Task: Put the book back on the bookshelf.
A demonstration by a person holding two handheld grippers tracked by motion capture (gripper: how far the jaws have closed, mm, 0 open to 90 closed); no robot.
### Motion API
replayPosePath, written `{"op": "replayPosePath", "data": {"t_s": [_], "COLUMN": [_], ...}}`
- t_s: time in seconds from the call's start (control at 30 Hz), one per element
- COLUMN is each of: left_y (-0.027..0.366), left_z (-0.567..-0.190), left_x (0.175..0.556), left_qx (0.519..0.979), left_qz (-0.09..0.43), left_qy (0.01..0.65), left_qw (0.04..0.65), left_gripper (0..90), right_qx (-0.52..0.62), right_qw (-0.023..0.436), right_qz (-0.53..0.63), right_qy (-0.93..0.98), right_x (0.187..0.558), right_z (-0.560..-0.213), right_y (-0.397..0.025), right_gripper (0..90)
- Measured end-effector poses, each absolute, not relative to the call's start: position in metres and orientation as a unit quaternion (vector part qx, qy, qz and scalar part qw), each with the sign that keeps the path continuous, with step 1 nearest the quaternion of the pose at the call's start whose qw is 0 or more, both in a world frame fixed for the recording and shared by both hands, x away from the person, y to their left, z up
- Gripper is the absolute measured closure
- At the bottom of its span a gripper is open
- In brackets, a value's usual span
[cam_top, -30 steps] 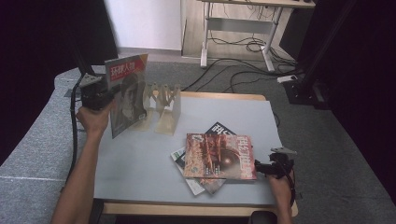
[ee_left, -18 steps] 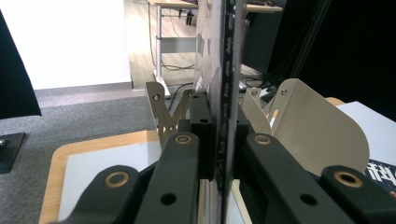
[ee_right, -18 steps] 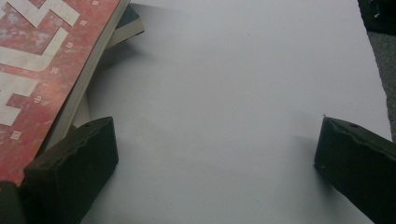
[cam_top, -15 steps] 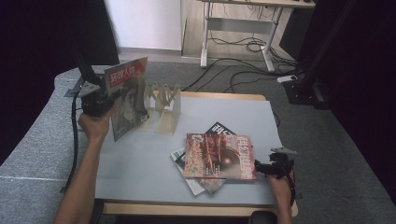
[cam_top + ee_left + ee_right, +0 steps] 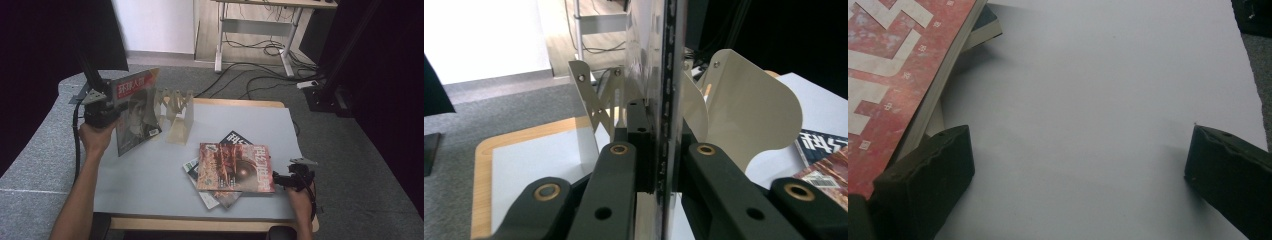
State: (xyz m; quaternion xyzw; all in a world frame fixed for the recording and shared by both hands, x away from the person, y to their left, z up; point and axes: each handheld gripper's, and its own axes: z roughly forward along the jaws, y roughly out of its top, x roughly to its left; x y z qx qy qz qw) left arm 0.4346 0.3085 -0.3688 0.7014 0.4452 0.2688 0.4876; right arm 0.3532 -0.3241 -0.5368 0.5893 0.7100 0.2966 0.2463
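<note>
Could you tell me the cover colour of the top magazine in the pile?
Red glossy magazine cover with pale lettering, clearest in the high view.

In the high view, the held magazine (image 5: 134, 111) covers the left part of the rack (image 5: 176, 112), and the tips of the left tongs (image 5: 116, 111) are hidden behind its edge. In the left gripper view, the same magazine (image 5: 659, 75) is seen edge-on; its cover cannot be read and its top is cut off by the picture's edge. The red magazine (image 5: 234, 167) hides most of the stack under it, so the number of magazines there cannot be told. In the right gripper view, the red magazine (image 5: 893, 65) is cut off at the left and top. The right tongs (image 5: 280, 179) look small and dark in the high view.
</note>
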Motion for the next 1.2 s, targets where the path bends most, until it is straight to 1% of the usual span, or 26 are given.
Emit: {"op": "replayPosePath", "data": {"t_s": [0.07,0.17,0.47,0.57,0.8,1.07,1.2], "left_y": [0.309,0.309,0.312,0.313,0.318,0.32,0.319], "left_z": [-0.369,-0.37,-0.371,-0.373,-0.376,-0.376,-0.374], "left_x": [0.435,0.435,0.431,0.429,0.424,0.421,0.421], "left_qx": [0.7,0.702,0.721,0.736,0.752,0.773,0.777], "left_qz": [0.261,0.263,0.243,0.235,0.222,0.216,0.209], "left_qy": [0.445,0.445,0.427,0.417,0.41,0.409,0.42], "left_qw": [0.493,0.49,0.488,0.48,0.465,0.435,0.42], "left_gripper": [86.5,86.5,85.9,85.4,84.4,84.0,85.0], "right_qx": [0.589,0.589,0.59,0.589,0.589,0.59,0.589], "right_qw": [0.246,0.246,0.246,0.246,0.247,0.246,0.247], "right_qz": [0.297,0.297,0.297,0.297,0.297,0.297,0.297], "right_qy": [0.71,0.71,0.71,0.71,0.71,0.71,0.71], "right_x": [0.353,0.353,0.353,0.353,0.353,0.353,0.353], "right_z": [-0.537,-0.537,-0.537,-0.537,-0.537,-0.537,-0.537], "right_y": [-0.324,-0.324,-0.324,-0.324,-0.324,-0.324,-0.324], "right_gripper": [0.0,0.0,0.0,0.0,0.0,0.0,0.0]}}
